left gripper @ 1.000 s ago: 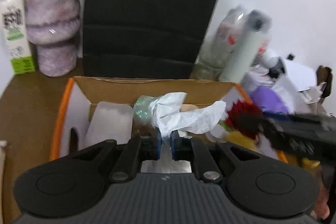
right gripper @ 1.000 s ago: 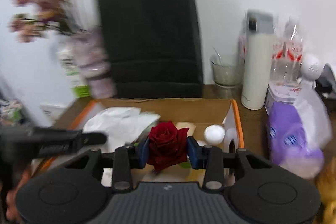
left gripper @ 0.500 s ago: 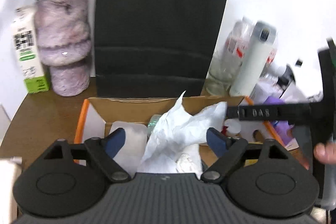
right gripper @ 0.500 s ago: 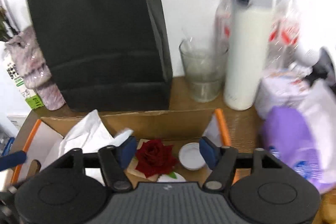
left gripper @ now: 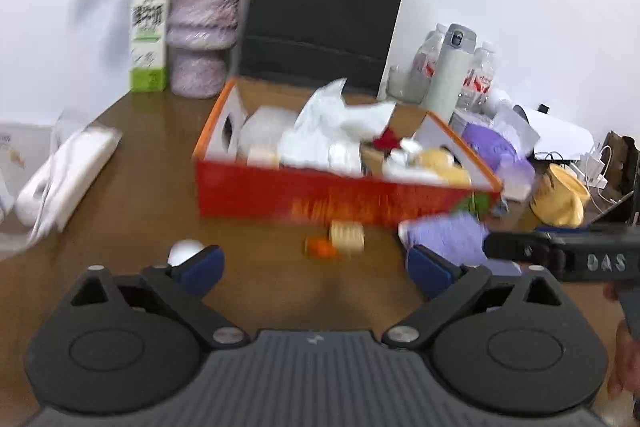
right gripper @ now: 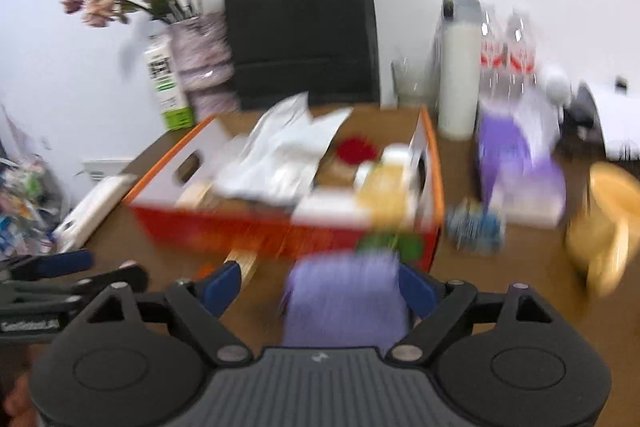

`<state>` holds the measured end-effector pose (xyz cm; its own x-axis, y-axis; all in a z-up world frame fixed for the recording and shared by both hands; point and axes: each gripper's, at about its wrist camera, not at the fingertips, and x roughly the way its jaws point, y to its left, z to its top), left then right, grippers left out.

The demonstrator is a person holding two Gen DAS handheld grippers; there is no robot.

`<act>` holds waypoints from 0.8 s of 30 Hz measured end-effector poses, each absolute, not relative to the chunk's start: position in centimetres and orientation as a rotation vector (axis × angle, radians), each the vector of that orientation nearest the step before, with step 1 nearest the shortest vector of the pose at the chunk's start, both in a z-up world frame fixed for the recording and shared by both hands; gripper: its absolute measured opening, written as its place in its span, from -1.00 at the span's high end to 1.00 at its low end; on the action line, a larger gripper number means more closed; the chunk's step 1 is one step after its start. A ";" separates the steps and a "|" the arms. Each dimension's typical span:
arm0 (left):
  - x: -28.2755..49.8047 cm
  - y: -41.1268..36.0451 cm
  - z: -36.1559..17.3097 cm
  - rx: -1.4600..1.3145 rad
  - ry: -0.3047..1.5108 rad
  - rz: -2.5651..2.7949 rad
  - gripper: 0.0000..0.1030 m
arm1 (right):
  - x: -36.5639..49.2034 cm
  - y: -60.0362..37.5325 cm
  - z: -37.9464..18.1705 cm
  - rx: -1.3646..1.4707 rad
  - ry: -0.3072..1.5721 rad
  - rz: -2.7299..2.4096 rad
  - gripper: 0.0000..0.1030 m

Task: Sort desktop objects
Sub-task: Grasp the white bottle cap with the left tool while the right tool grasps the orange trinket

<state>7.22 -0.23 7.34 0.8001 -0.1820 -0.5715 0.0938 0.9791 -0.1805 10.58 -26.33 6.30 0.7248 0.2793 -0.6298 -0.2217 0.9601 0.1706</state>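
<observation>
Hovering in front of the red box [left gripper: 344, 193], both claws are spreading apart: left gripper [left gripper: 314, 265] over bare table [left gripper: 140, 179], right gripper [right gripper: 320, 289] framing a purple pack [right gripper: 344, 299], contact too blurry to call. Rose [right gripper: 355, 149] is lying in the box.

My count on the counter [left gripper: 140, 163]: one orange box [left gripper: 344, 193], one black paper bag [left gripper: 324, 15], one vase [left gripper: 202, 35], one milk carton [left gripper: 149, 35], one white flask [left gripper: 448, 71], two plastic bottles [right gripper: 508, 51], one glass [left gripper: 400, 85], one red rose [right gripper: 355, 149], one purple cloth [right gripper: 346, 301].
</observation>
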 end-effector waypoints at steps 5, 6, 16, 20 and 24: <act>1.8 0.2 4.6 -0.155 0.619 -0.170 -0.97 | 3.3 -26.3 2.6 0.095 0.673 0.243 -0.67; 1.1 0.1 4.3 -0.138 0.613 -0.171 -0.97 | 2.2 -26.1 2.1 0.085 0.669 0.244 -0.67; -1.3 -0.3 2.4 -0.074 0.583 -0.187 -0.97 | -1.6 -25.5 0.5 0.039 0.614 0.290 -0.76; -1.0 -0.6 2.1 -0.054 0.608 -0.191 -0.97 | -1.6 -25.3 0.3 0.045 0.614 0.273 -0.76; -0.6 -1.2 1.8 -0.030 0.643 -0.197 -0.97 | -1.3 -25.7 0.1 0.066 0.612 0.268 -0.76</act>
<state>-0.57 -1.19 1.82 0.7824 -0.1919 -0.5925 0.1734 0.9809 -0.0886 -1.25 -25.71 0.11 0.7853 0.2672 -0.5584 -0.2285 0.9635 0.1397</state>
